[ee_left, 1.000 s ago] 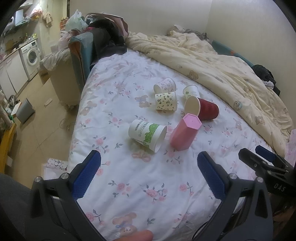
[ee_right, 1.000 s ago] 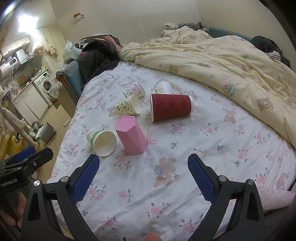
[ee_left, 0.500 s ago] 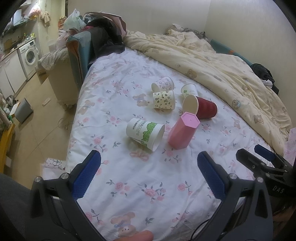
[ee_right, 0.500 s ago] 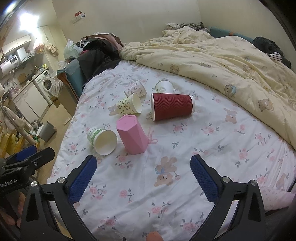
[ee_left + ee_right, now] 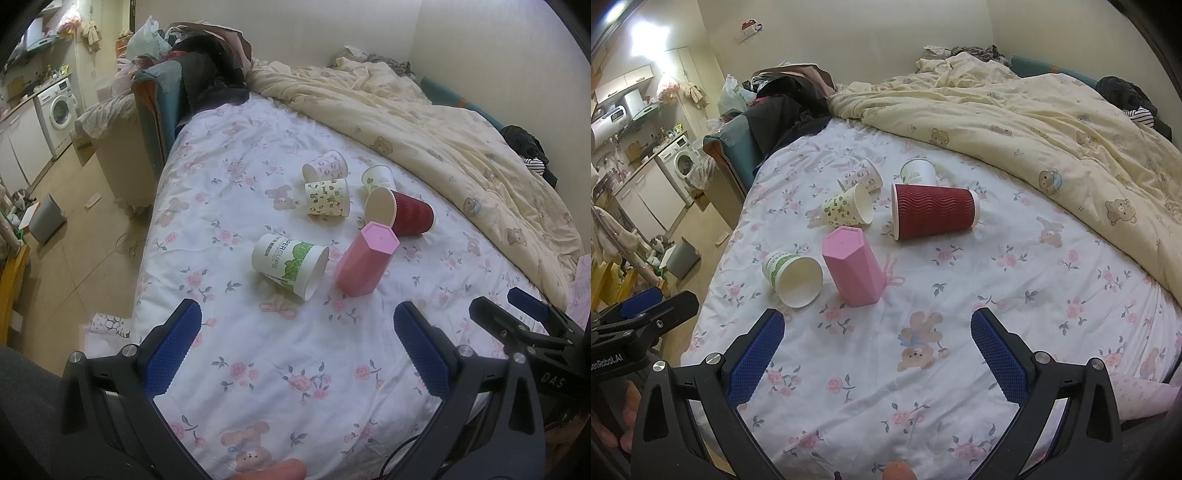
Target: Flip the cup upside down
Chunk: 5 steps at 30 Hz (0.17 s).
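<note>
Several cups sit on the flowered bed sheet (image 5: pixel 258 369). A pink faceted cup (image 5: pixel 365 258) (image 5: pixel 853 269) stands upside down. A white and green paper cup (image 5: pixel 290 266) (image 5: pixel 792 275) lies on its side to its left. A dark red ribbed cup (image 5: pixel 400 212) (image 5: pixel 934 211) lies on its side behind it. Three small patterned cups (image 5: pixel 327 195) (image 5: pixel 849 206) lie farther back. My left gripper (image 5: pixel 295 354) is open and empty near the bed's front edge. My right gripper (image 5: pixel 877 354) is open and empty, to the right of the left one.
A cream bear-print quilt (image 5: pixel 424 129) (image 5: pixel 1034 110) covers the bed's right and back. Clothes are piled on a chair (image 5: pixel 192 81) at the bed's far left. The floor, a grey bin (image 5: pixel 46 218) and a washing machine (image 5: pixel 59 107) lie to the left.
Both grippers have drawn back slightly from the cups and opened a little wider. The cups have not moved.
</note>
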Tool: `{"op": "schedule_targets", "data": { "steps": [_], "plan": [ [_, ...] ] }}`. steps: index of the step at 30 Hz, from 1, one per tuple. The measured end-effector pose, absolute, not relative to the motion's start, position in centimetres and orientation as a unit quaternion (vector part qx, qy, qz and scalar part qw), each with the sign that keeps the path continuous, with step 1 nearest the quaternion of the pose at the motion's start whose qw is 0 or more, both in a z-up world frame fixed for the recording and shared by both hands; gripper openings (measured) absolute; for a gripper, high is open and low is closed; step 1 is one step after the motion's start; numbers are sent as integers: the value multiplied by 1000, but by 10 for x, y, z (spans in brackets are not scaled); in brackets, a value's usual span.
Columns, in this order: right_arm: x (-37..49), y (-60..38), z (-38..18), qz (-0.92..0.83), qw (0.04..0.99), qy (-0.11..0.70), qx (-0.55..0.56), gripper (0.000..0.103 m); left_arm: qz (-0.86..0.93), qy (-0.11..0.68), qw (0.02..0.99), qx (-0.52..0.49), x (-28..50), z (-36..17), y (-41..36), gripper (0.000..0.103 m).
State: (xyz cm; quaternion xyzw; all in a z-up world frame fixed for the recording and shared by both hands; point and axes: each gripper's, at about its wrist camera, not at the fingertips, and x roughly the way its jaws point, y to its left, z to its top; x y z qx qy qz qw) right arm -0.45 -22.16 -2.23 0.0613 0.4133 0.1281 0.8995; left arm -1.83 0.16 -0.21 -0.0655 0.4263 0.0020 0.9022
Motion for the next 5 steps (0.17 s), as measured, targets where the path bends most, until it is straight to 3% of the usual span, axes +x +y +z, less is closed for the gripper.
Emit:
{"op": "schedule_targets", "data": {
  "steps": [5],
  "plan": [
    [-4,-222,-22,129,899,414,61,103,2,432,899,-71,-18,-6,1,103]
  ]
}}
